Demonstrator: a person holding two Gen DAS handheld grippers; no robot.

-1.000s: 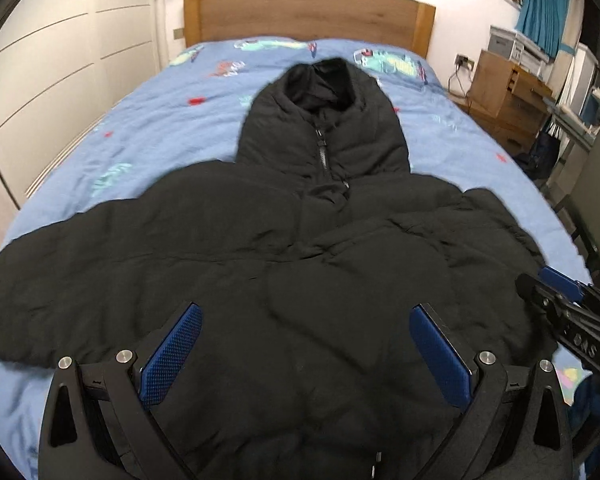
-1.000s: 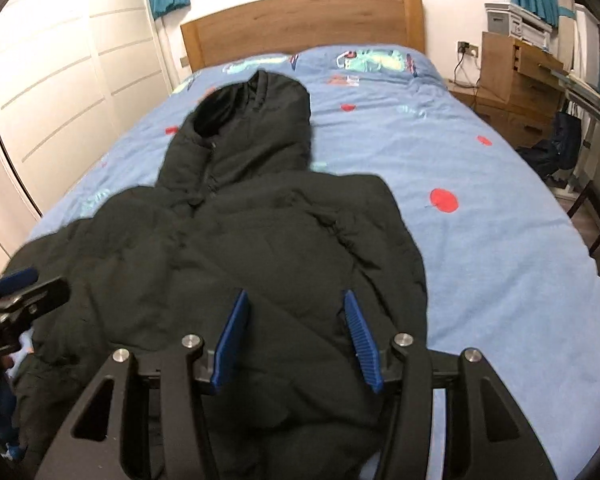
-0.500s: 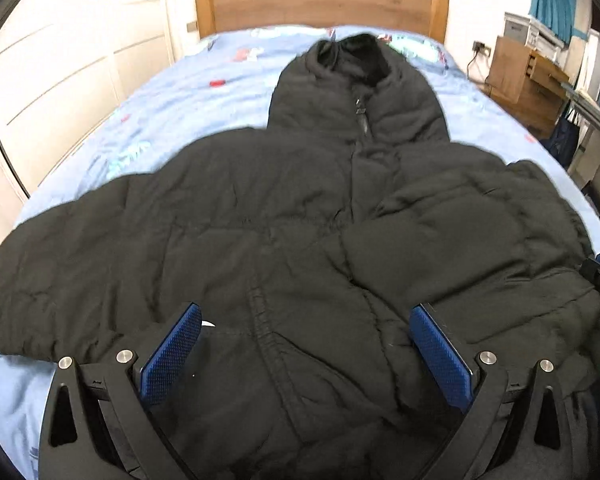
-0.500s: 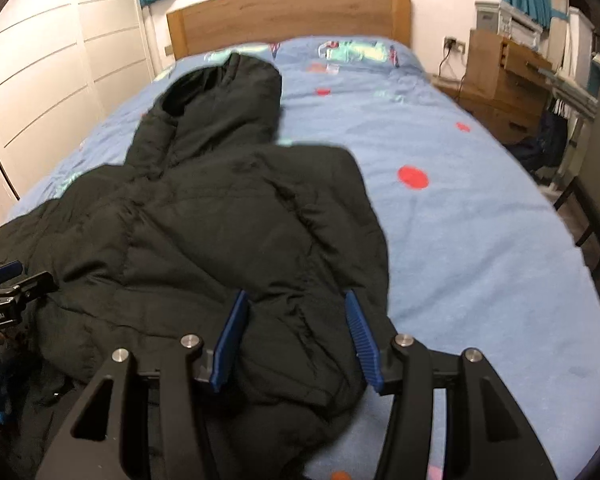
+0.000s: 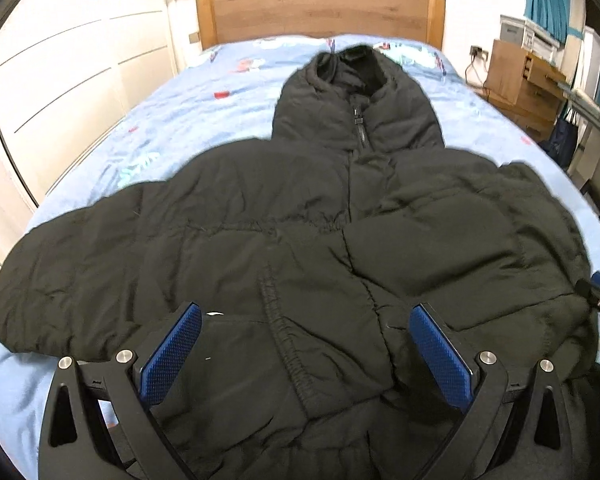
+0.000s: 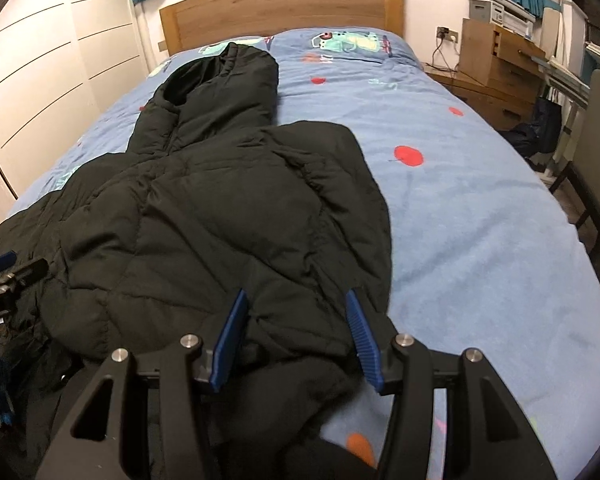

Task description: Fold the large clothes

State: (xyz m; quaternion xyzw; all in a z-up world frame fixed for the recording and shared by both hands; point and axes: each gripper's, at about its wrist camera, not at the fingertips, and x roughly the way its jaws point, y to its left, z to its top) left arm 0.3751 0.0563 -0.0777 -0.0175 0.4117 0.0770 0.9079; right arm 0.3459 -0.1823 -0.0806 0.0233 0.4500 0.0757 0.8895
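We see the black puffer jacket [image 5: 300, 232] spread front-up on the blue bed [image 5: 204, 120], hood toward the headboard [image 5: 320, 12]; left tongs [image 5: 306, 354] gape above its hem.

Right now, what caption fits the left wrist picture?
Left gripper open over a black puffer jacket spread on the blue bed.

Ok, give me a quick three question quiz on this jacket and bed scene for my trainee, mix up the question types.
1. True or false: the black puffer jacket lies zipper side up on the blue bedspread.
2. In the left wrist view, which sleeve is folded across the jacket's body: A the one on the picture's left, B the one on the picture's right?
3. Fill in: the hood points toward the wooden ____.

Key: 1 true. 2 B. 3 headboard.
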